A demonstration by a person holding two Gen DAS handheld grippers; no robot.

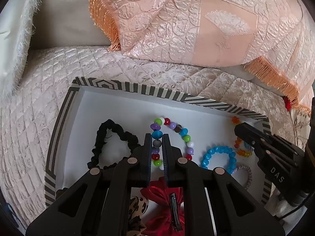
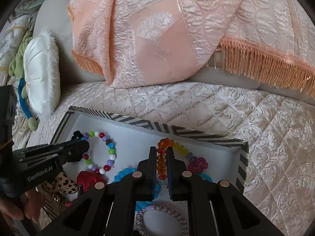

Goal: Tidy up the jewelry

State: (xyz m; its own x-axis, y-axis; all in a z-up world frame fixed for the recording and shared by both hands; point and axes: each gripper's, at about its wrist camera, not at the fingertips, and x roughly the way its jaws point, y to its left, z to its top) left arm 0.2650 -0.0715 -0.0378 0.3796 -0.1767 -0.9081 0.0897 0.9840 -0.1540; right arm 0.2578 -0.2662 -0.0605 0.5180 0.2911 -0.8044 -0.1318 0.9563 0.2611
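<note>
We work over a striped tray [image 1: 59, 129] set on a quilted cover [image 1: 35, 102].

The left gripper [image 1: 157, 137] points steeply down with its jaws nearly closed. A strand of the multicolour bracelet [image 1: 185, 135] runs lengthwise through the narrow gap, in line with the fingers. We cannot tell from this view whether the pads press the beads or hang just above them.

The right gripper [image 2: 161, 150] stands the same way over the amber bracelet [image 2: 161, 157], jaws drawn in, the bead strand again parallel to the fingers. Contact is likewise unclear.

The two grippers sit apart, left over the tray's middle, right near its far right corner. The blue bracelet [image 1: 218, 157] lies between them, somewhat nearer the right one.
</note>
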